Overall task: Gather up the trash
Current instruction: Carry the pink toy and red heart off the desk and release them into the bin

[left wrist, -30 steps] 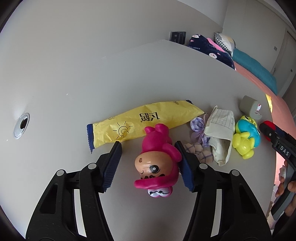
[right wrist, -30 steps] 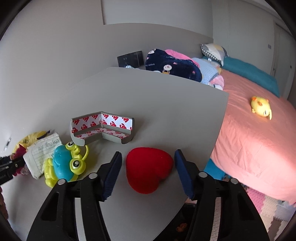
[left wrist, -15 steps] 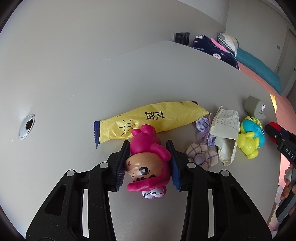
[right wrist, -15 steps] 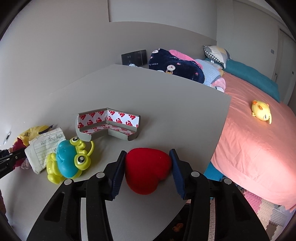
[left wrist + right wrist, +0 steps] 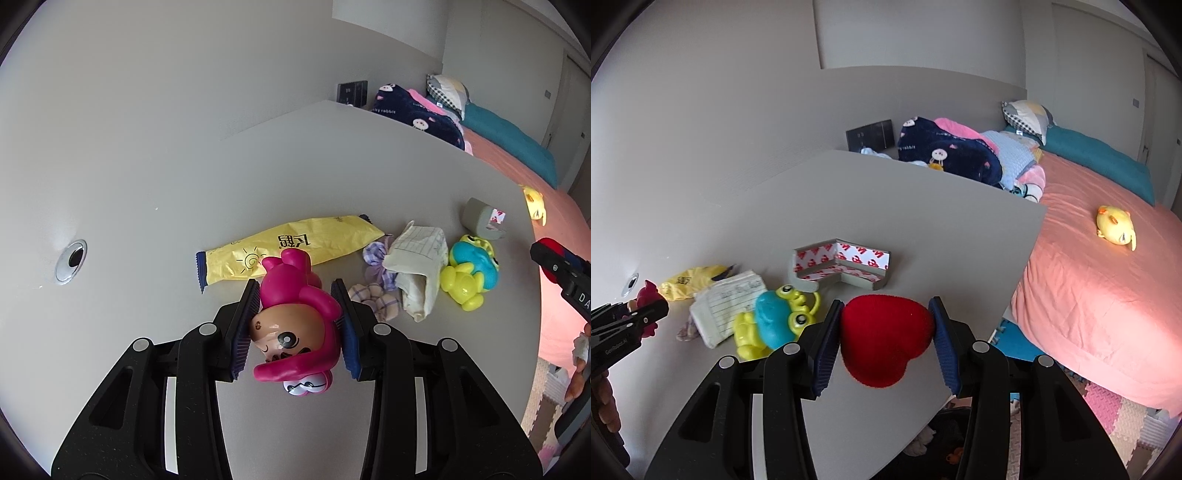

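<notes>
My left gripper [image 5: 295, 325] is shut on a pink doll figure [image 5: 295, 321], its blue pads pressed on both sides of the head, a little above the grey table [image 5: 258, 166]. My right gripper [image 5: 884, 332] is shut on a red heart-shaped cushion [image 5: 886, 339], also raised off the table. A yellow snack wrapper [image 5: 291, 245] lies just beyond the doll. A folded lined paper [image 5: 419, 269] and a checked purple cloth scrap [image 5: 375, 295] lie to its right. The left gripper also shows at the left edge of the right wrist view.
A blue and yellow frog toy [image 5: 772, 321] and a grey corner guard with red-printed tape [image 5: 842, 266] sit near the table's right edge. A metal grommet [image 5: 71, 261] is set in the table. A pink bed [image 5: 1108, 288] with a yellow plush [image 5: 1115, 227] stands beyond.
Both grippers closed on their objects, the left on the pink doll, the right on the red heart. Both then rose slightly, lifting the objects off the table.
</notes>
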Available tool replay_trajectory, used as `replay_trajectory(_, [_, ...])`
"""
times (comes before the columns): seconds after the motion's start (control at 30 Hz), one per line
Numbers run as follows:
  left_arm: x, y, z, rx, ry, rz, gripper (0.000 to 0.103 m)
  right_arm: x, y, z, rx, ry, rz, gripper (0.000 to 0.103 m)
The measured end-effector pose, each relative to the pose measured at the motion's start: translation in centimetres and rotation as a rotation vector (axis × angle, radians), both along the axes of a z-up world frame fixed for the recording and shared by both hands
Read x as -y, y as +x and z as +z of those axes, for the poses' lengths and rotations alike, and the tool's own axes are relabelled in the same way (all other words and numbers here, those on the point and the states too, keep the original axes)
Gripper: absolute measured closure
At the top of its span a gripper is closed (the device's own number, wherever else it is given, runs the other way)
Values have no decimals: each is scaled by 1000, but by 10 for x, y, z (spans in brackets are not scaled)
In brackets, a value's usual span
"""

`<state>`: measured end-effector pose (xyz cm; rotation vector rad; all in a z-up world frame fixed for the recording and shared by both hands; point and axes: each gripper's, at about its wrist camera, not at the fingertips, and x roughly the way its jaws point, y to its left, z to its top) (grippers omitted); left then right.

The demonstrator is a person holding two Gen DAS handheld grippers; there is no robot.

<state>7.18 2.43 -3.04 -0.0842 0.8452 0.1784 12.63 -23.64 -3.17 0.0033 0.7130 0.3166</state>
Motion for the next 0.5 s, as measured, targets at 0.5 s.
replay_trajectory(0.5, [34,-22,23,51,17,-73,63,20,-37,25,54,2,-28,55])
